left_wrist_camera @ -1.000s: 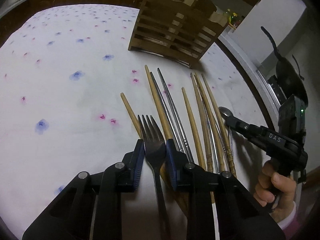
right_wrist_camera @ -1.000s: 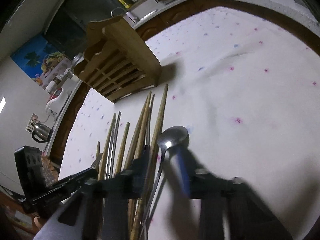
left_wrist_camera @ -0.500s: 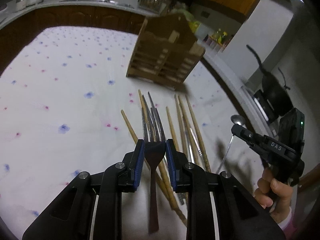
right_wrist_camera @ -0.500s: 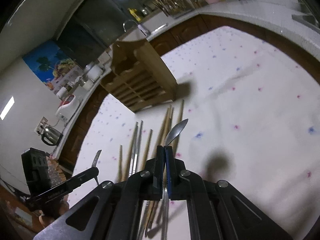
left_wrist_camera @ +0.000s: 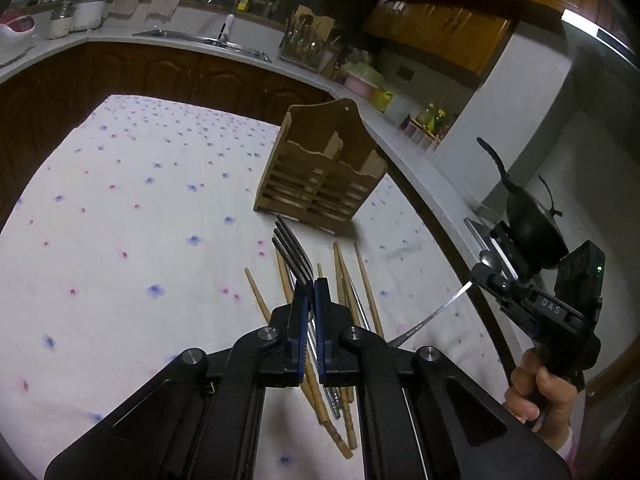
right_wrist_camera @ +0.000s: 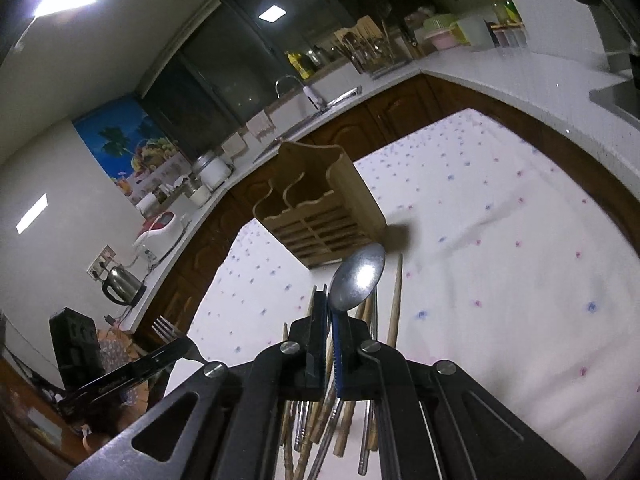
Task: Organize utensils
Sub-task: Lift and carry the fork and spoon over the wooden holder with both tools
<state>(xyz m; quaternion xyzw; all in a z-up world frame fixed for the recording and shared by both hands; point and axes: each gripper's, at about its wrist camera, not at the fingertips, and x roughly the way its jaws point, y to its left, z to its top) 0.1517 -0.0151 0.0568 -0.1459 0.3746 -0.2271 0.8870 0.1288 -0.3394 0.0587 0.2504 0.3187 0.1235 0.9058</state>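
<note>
My left gripper is lifted above the table, its jaws closing tight on the neck of a dark metal fork that stands on edge, tines pointing toward the wooden utensil holder. Several wooden and metal chopsticks lie on the cloth below. My right gripper is shut on a steel spoon, bowl up and forward, also raised over the chopsticks. The holder stands upright just beyond. Each view shows the other gripper: right gripper at the right, left gripper at the lower left.
A white flowered tablecloth covers the table. A dark-cabinet kitchen counter with a sink runs behind it. A black wok sits off the table's right edge, a kettle off its left. A person's hand grips the right tool.
Both grippers have risen off the table, carrying the fork and the spoon. The right jaws shut on the spoon. The fork has turned on edge and the left pads have drawn closer.
</note>
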